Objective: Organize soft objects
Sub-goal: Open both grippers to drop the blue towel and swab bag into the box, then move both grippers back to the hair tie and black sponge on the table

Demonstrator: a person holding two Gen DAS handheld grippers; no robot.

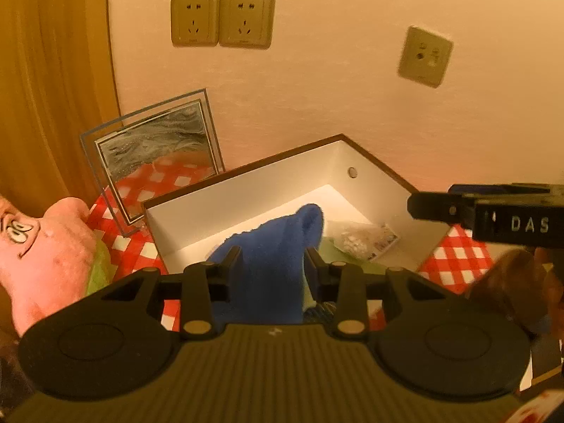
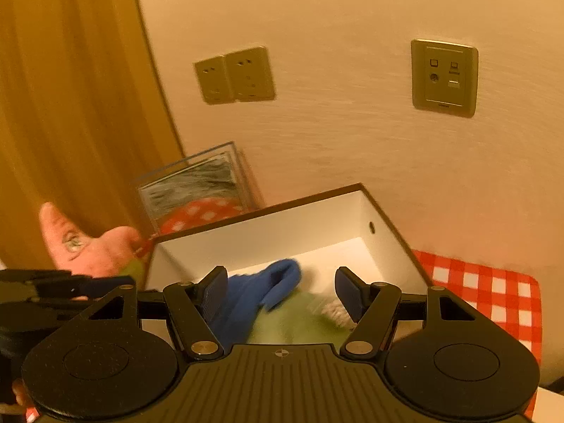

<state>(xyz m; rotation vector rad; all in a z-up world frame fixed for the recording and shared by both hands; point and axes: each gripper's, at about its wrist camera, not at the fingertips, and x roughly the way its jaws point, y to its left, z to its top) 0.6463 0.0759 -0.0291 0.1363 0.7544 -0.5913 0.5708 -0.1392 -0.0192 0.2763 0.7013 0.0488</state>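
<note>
My left fingers (image 1: 274, 259) clamp a blue sock (image 1: 278, 246) held over the near edge of the white box (image 1: 246, 190); my right fingers (image 2: 280, 289) hang apart above it, empty. Best to carry the sock past the wall, then let go low. A green cloth (image 2: 296, 320) and packet (image 1: 363, 239) already lie inside; a pink plush (image 1: 46, 246) waits left, a glass frame (image 1: 155, 155) behind.

Plush toy (image 1: 46, 246) left of box (image 1: 246, 190), glass frame (image 1: 155, 151) behind, cloth (image 1: 275, 246) inside.
</note>
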